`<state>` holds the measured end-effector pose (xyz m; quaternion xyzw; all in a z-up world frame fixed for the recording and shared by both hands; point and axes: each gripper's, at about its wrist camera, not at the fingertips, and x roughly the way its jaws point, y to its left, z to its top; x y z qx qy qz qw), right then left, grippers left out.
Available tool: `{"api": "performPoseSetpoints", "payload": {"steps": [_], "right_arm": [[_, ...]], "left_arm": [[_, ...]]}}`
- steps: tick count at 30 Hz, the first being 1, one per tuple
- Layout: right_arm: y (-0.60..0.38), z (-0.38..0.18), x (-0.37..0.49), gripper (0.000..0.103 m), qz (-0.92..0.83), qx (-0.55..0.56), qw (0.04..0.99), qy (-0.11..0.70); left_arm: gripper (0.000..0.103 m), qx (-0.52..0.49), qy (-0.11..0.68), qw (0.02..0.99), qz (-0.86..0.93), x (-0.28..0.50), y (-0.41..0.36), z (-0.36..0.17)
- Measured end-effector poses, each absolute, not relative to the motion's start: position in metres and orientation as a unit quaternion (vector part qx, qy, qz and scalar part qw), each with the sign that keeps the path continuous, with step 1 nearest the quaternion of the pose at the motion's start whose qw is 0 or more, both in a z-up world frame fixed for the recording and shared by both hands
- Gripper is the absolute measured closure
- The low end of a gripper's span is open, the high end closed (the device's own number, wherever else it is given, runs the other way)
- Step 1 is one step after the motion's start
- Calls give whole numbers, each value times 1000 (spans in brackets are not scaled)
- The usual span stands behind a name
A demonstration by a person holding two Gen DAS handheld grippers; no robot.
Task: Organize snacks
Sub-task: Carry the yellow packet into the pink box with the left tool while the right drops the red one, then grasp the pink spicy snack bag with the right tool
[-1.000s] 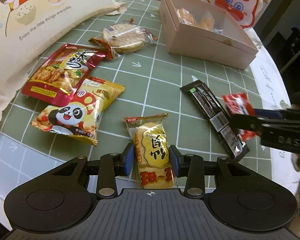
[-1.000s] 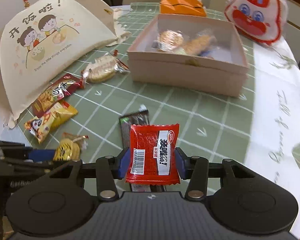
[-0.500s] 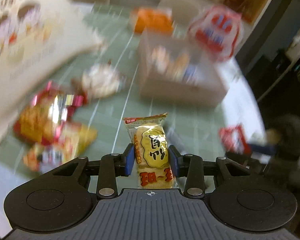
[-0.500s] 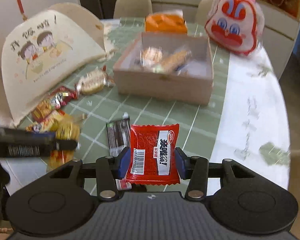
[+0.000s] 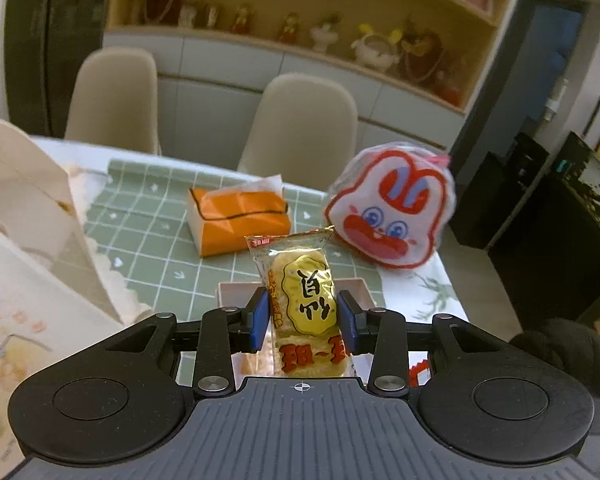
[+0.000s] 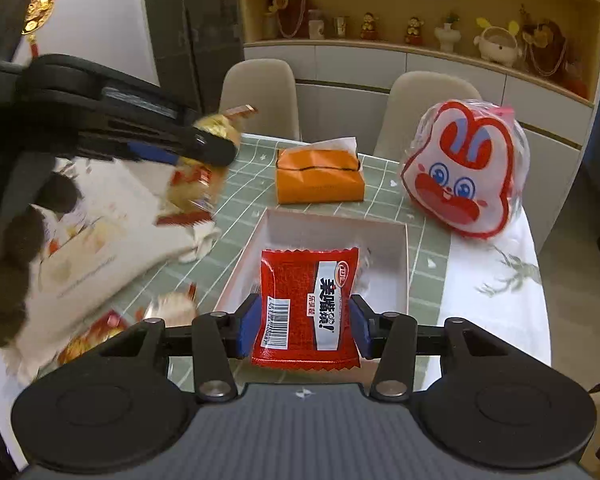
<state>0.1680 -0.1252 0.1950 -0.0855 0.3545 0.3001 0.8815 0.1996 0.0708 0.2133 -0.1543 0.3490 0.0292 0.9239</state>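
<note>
My left gripper (image 5: pixel 303 316) is shut on a yellow rice cracker packet (image 5: pixel 302 292), held upright in the air above the near end of the pale box (image 5: pixel 356 286). In the right wrist view that same left gripper (image 6: pixel 204 148) hangs at upper left with the yellow packet (image 6: pixel 196 176) blurred under it. My right gripper (image 6: pixel 303 326) is shut on a red snack packet (image 6: pixel 306 308) with a barcode, raised over the open pale box (image 6: pixel 396 264). A few wrapped snacks lie inside the box, mostly hidden by the red packet.
An orange tissue box (image 6: pixel 318 176) and a red-and-white rabbit bag (image 6: pixel 464 172) stand beyond the box on the green grid cloth (image 6: pixel 244 220). A cream printed bag (image 6: pixel 96 248) lies at left, with loose snack packets (image 6: pixel 96 332) beside it. Two chairs (image 5: pixel 300 128) stand behind the table.
Both grippers have risen off the table with their packets and moved toward the box. The left one swung up and forward the most; the table snacks dropped out of its view.
</note>
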Motion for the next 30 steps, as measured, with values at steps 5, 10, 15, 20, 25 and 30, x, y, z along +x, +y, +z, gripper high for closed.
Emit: {"api": "performPoseSetpoints", "payload": {"steps": [5, 10, 15, 20, 25, 30], "right_arm": [[-95, 184, 199, 56, 284, -126, 882, 355], [-76, 163, 218, 56, 294, -157, 871, 362], [-65, 139, 234, 48, 297, -165, 859, 383], [-60, 122, 246, 45, 284, -158, 854, 407], [-75, 122, 243, 42, 277, -142, 857, 411], [-115, 121, 230, 35, 272, -91, 855, 432]], "left_arm": [[61, -152, 380, 911, 40, 234, 80, 180], [61, -139, 401, 905, 42, 255, 85, 156], [61, -74, 408, 908, 62, 274, 76, 129], [60, -74, 401, 912, 39, 277, 73, 119], [60, -74, 410, 906, 72, 266, 80, 118], [60, -151, 381, 908, 91, 201, 116, 123]]}}
